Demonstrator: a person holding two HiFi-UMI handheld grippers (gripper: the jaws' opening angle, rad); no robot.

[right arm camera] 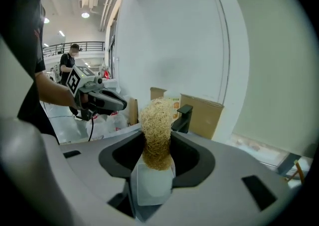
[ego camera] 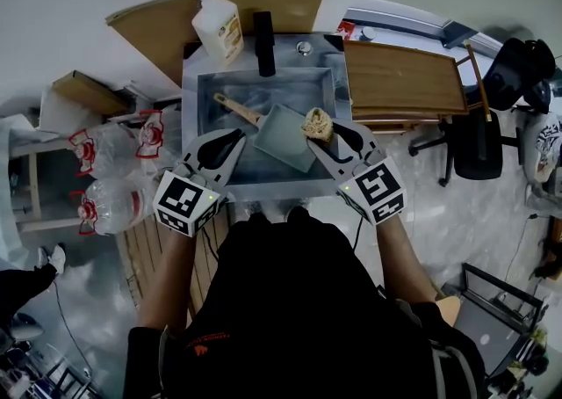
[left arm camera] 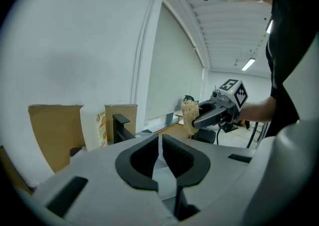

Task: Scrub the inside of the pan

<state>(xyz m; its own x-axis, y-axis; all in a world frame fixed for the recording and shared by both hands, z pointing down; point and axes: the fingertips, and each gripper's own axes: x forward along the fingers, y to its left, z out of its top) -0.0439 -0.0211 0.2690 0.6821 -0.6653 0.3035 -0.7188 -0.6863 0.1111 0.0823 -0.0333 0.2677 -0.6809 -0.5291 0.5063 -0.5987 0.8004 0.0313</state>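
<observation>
While the right tool [ego camera: 327,135] grips a loofah scrubber [ego camera: 316,123] over the right edge of the pan [ego camera: 285,138] in the sink [ego camera: 209,90], its wooden handle [ego camera: 237,109] points back-left (nearer the empty, all-but-closed left tool [ego camera: 226,144]).

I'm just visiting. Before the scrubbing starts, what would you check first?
1. Grip of right gripper on tan fibrous scrubber: ok.
2. The grey rectangular pan with wooden handle lies in steel sink: ok.
3. Pan's inside faces up: ok.
4. Scrubber touches pan's inside: cannot tell.
5. The left gripper steadies pan: not ok; its jaws are together, empty, off the handle.
</observation>
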